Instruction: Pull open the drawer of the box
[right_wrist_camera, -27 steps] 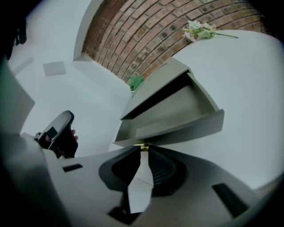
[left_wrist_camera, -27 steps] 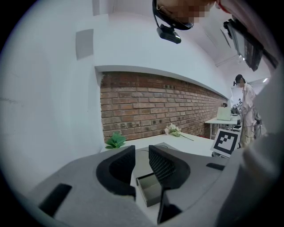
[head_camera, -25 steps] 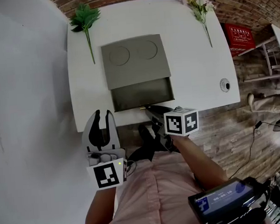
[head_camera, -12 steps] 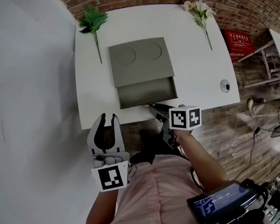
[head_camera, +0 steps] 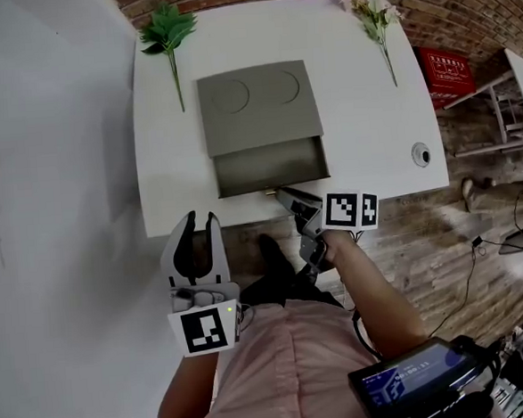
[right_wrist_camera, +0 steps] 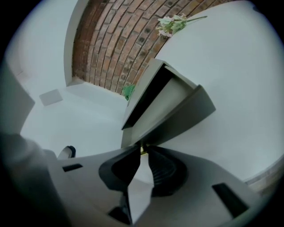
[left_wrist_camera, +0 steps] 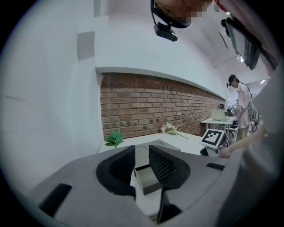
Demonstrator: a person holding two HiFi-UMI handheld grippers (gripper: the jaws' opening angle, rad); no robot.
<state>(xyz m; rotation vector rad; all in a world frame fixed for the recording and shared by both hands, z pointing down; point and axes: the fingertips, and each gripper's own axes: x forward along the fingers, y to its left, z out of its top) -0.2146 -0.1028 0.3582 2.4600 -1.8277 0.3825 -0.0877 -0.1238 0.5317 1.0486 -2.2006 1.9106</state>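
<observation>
Grey box [head_camera: 254, 106] sits mid-table [head_camera: 362, 107], square to the near edge. Its drawer [head_camera: 272, 165] is pulled out toward us, and the front panel is close to the table's near edge.

Right gripper [head_camera: 285, 195] comes in from the near side, angled down, with its tips at the small brass knob [right_wrist_camera: 142, 150] in the centre of the drawer front. Its jaws have just been closing a touch. We see them nearly together, pinching the knob between the pads.

Left gripper [head_camera: 200, 219] hangs by the table's near left corner, well apart from the box and touching nothing. Its jaws stand roughly half apart with only air between them.

A green sprig [head_camera: 167, 30] lies at the table's far left and a pale flower stem [head_camera: 373, 13] at the far right, both clear of the box. A small round fitting [head_camera: 420, 157] sits in the tabletop near the right edge.
</observation>
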